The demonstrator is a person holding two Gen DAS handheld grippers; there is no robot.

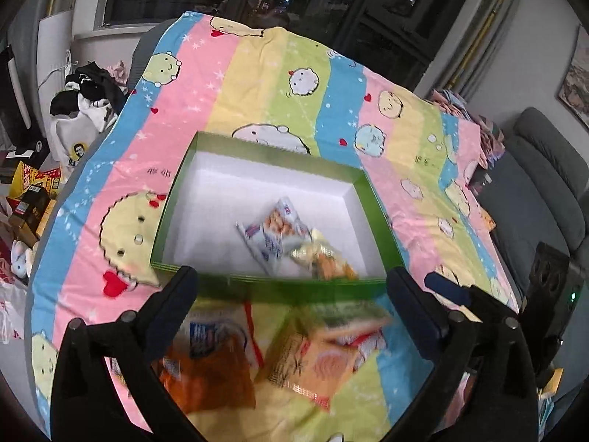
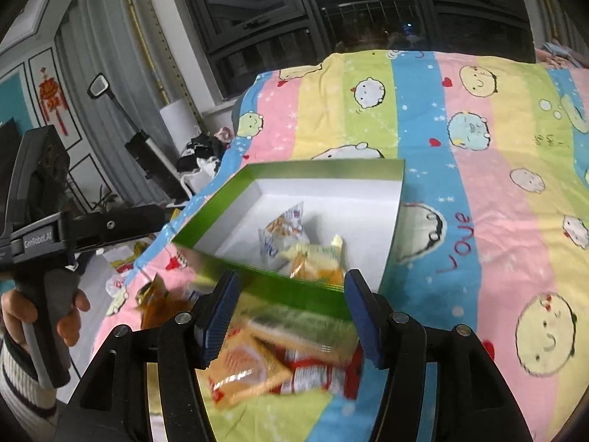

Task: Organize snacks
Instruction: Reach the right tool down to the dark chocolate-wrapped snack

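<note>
Left tongs (image 1: 291, 287): jaws set wide apart, clamped on nothing, filling the bottom of the left wrist view; both black fingers frame the near wall of the box.
Right tongs (image 2: 291, 294): blue-padded jaws apart, nothing between the pads, low centre of the right wrist view, above the loose packets.
Person's hand (image 2: 44, 313): at the left edge of the right wrist view, wrapped round the grey handle of the left tool.
Orange packet (image 1: 210, 372): blurred, lower left of centre in the left wrist view, lying on the cloth outside the box.
Yellow-and-red packets (image 2: 279, 361): blurred heap at the bottom centre of the right wrist view, just in front of the box's near wall, on the cloth.
Striped cloth (image 1: 257, 84): pastel stripes with cartoon faces, covering the tabletop and carrying everything.
Green box (image 1: 265, 149): open, white inside, centre of both views, resting on the cloth.
White-and-blue snack bag (image 1: 272, 232): inside the box, toward its near right part.
Yellow-orange snack bag (image 1: 324, 261): inside the box, touching the white-and-blue bag and close to the near wall.
Clothes pile (image 1: 88, 95): black and white, upper left of the left wrist view, beyond the cloth's edge.
Grey sofa (image 1: 545, 191): right edge of the left wrist view.
Dark windows (image 2: 331, 7): across the top of both views.
</note>
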